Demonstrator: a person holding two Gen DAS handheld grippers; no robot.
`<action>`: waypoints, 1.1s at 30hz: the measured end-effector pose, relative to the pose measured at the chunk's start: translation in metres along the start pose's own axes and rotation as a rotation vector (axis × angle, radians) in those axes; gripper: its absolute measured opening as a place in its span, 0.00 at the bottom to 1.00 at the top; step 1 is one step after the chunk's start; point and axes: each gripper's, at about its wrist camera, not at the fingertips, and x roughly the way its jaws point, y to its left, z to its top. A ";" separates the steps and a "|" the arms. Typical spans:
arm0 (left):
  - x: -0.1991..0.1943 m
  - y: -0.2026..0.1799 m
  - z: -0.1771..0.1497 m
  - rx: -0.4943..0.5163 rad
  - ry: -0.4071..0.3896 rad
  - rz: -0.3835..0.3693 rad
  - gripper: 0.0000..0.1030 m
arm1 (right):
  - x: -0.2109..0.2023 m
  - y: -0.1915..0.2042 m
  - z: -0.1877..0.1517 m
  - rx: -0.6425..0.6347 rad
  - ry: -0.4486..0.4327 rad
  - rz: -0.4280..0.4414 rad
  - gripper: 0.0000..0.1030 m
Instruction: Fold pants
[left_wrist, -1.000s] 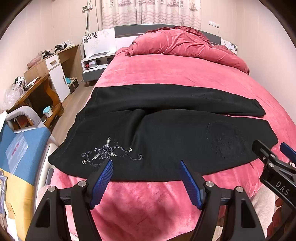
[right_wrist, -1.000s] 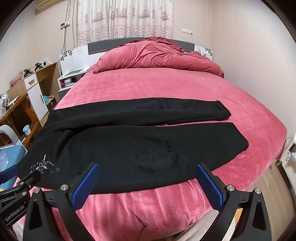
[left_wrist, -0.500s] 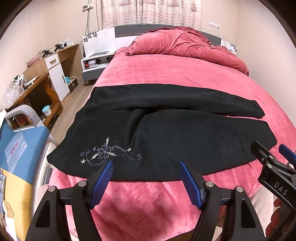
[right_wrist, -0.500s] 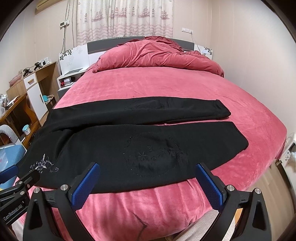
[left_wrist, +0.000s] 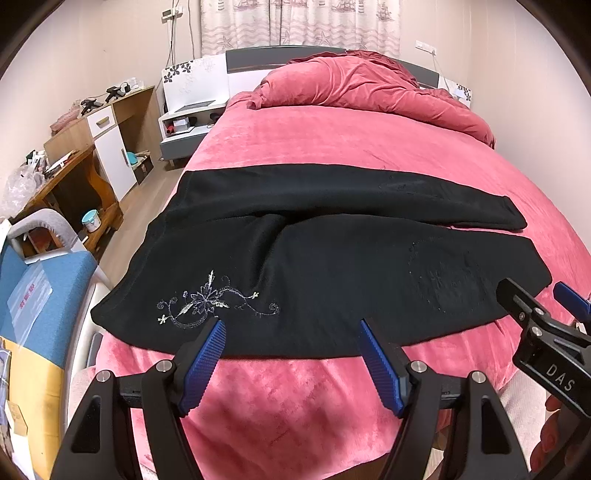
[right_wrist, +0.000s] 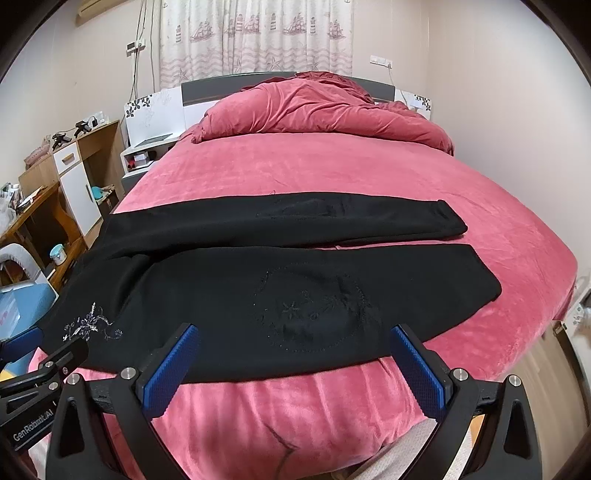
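Black pants (left_wrist: 332, 258) (right_wrist: 288, 280) lie spread flat across the pink bed (left_wrist: 332, 147), waist to the left, both legs running right, one beyond the other. White floral embroidery (left_wrist: 210, 304) marks the near left part. My left gripper (left_wrist: 291, 336) hovers open just short of the pants' near edge, nothing between its blue pads. My right gripper (right_wrist: 295, 339) also stands open at the near edge, further right, below a round stitched motif (right_wrist: 314, 310). Each gripper shows at the side of the other's view.
A bunched pink duvet (right_wrist: 317, 107) lies at the headboard end. Left of the bed stand a white nightstand (left_wrist: 188, 118), a wooden desk with clutter (left_wrist: 74, 173) and a blue-topped box (left_wrist: 40, 295). A wall runs along the right.
Both views have shifted very slightly; the pants lie as before and both grippers stay open.
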 end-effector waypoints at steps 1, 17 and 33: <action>0.000 0.000 0.000 0.000 0.000 0.000 0.73 | 0.000 0.000 0.000 0.001 -0.001 0.000 1.00; 0.006 -0.003 -0.002 0.004 0.024 -0.013 0.73 | 0.004 -0.003 -0.002 0.008 0.011 -0.001 1.00; 0.022 0.001 -0.006 -0.003 0.086 -0.025 0.73 | 0.015 -0.006 -0.006 0.010 0.042 -0.015 1.00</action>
